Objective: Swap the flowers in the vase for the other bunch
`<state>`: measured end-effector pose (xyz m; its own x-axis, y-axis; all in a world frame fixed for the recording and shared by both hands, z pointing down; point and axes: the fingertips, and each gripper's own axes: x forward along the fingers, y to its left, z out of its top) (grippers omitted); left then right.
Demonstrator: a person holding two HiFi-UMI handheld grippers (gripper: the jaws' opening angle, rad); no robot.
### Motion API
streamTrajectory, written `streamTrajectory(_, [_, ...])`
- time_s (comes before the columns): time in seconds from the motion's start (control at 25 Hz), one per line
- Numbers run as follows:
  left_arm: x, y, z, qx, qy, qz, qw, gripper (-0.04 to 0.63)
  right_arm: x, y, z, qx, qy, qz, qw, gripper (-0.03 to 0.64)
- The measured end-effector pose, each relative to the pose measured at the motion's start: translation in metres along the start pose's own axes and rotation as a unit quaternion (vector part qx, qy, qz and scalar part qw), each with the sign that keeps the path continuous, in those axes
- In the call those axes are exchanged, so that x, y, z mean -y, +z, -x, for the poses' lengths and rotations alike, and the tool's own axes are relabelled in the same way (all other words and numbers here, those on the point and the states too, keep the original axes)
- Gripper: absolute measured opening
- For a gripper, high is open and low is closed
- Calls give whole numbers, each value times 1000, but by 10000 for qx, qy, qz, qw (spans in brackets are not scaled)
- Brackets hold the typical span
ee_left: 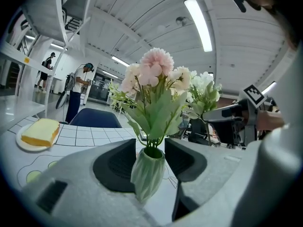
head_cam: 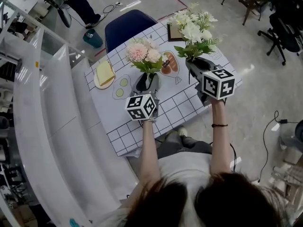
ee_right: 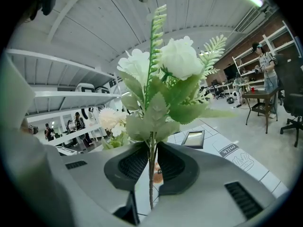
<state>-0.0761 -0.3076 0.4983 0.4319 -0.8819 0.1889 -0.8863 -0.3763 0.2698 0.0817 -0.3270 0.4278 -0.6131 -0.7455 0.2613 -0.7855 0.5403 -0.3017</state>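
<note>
A ribbed pale green vase point(ee_left: 147, 173) stands on the checked tablecloth point(head_cam: 177, 103) with a bunch of pink flowers point(head_cam: 144, 55) in it. My left gripper point(ee_left: 150, 156) is open, its dark pads on either side of the vase body with small gaps showing. In the head view the left gripper point(head_cam: 148, 85) reaches the vase point(head_cam: 147, 79) from the near side. To the right, my right gripper point(ee_right: 151, 162) is shut on the thin stems of a white flower bunch point(ee_right: 175, 60), held upright above the table point(head_cam: 194, 32). The pink flowers point(ee_right: 111, 119) show beyond its jaws on the left.
A plate with a yellow slice point(head_cam: 105, 73) lies at the table's left. A dark framed tablet point(ee_right: 194, 138) rests at the far right corner. A blue chair point(head_cam: 128, 27) stands behind the table. White shelving point(head_cam: 42, 126) runs along the left; a person point(head_cam: 78, 1) stands beyond.
</note>
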Motion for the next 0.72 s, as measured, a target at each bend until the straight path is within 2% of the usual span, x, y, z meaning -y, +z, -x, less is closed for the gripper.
streamTrajectory(0.72, [-1,0,-11,30,216,-63,9997,183,16,-2,-4,-66,50,-74,9999,58])
